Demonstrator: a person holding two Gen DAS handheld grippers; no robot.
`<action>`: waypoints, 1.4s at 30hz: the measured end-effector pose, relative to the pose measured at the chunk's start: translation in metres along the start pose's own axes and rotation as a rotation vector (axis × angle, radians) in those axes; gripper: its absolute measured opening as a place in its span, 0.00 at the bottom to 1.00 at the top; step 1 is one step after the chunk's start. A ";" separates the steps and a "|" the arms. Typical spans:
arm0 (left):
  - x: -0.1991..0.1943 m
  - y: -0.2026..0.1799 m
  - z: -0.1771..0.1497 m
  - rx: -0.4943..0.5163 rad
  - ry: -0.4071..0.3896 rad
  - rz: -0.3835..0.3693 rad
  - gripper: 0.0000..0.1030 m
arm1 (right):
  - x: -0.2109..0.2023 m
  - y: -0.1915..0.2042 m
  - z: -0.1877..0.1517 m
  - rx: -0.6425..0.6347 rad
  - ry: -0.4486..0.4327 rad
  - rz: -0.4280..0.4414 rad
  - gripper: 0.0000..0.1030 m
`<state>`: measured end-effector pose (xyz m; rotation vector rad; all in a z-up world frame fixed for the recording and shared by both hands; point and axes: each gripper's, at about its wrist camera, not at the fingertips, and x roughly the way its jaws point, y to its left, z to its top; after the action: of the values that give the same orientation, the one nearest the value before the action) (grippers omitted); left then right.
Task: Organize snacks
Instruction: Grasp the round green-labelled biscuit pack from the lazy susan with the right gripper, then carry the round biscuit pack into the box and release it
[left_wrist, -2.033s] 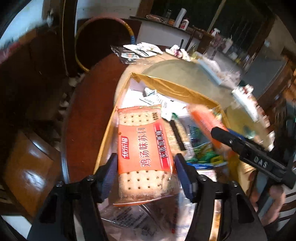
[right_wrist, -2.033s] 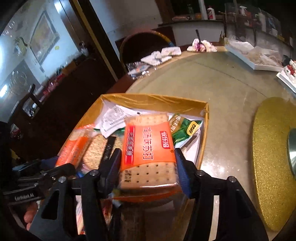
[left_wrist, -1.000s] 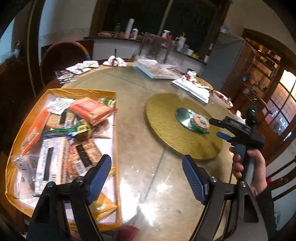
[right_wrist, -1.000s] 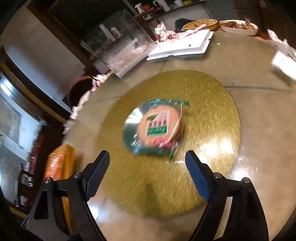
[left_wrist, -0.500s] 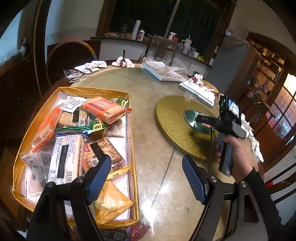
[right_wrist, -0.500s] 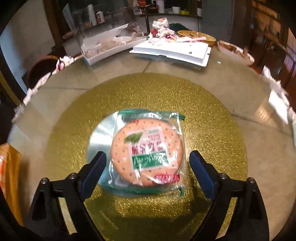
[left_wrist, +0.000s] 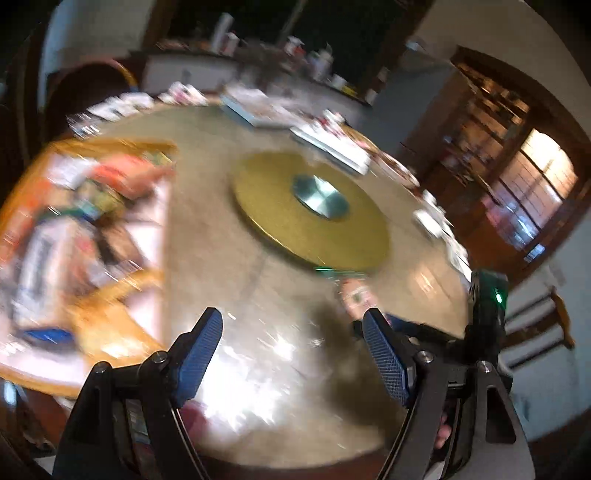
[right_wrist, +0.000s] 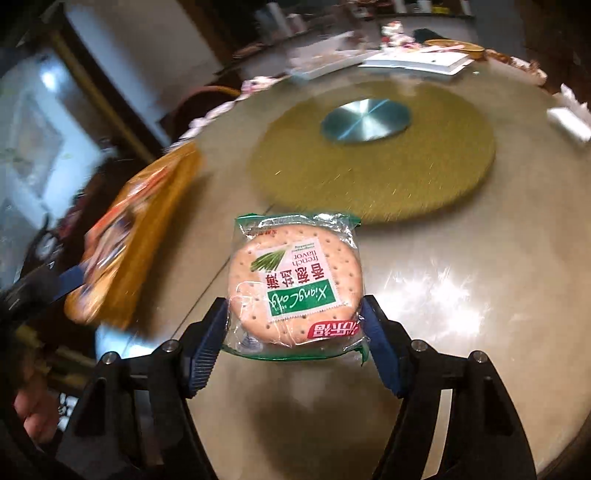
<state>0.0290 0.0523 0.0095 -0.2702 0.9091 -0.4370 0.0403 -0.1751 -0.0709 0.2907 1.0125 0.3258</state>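
A round cracker packet (right_wrist: 295, 284), clear wrap with a green label, sits between the blue pads of my right gripper (right_wrist: 293, 306). The jaws are closing and the pads press its two sides. It hangs above the glass table, nearer than the gold turntable (right_wrist: 369, 177). In the left wrist view the same packet (left_wrist: 354, 295) shows just beyond my right finger. My left gripper (left_wrist: 291, 321) is open over the bare table with nothing between its fingers. The yellow snack tray (left_wrist: 110, 143) lies to its left, blurred and full of several packets; its wall (right_wrist: 162, 206) also shows in the right wrist view.
A metal disc (right_wrist: 365, 120) marks the middle of the turntable. White trays and plates (right_wrist: 413, 61) line the far side of the table. A chair (left_wrist: 535, 325) stands at the right, and a hand (right_wrist: 33, 410) grips the left tool's handle.
The right gripper closed on the cracker packet and carried it off the metal disc toward the near side of the table. The left gripper swung right, away from the tray.
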 end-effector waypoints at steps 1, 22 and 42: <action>0.006 -0.003 -0.005 0.000 0.027 -0.028 0.72 | -0.006 0.003 -0.012 0.004 -0.006 0.026 0.70; 0.015 0.028 -0.038 -0.188 0.093 -0.174 0.19 | -0.017 0.070 -0.064 -0.117 -0.042 0.163 0.69; -0.063 0.145 0.030 -0.352 -0.166 -0.041 0.19 | 0.061 0.222 0.026 -0.401 -0.020 0.265 0.69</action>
<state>0.0558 0.2110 0.0129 -0.6391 0.8148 -0.2851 0.0634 0.0495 -0.0206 0.0631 0.8671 0.7536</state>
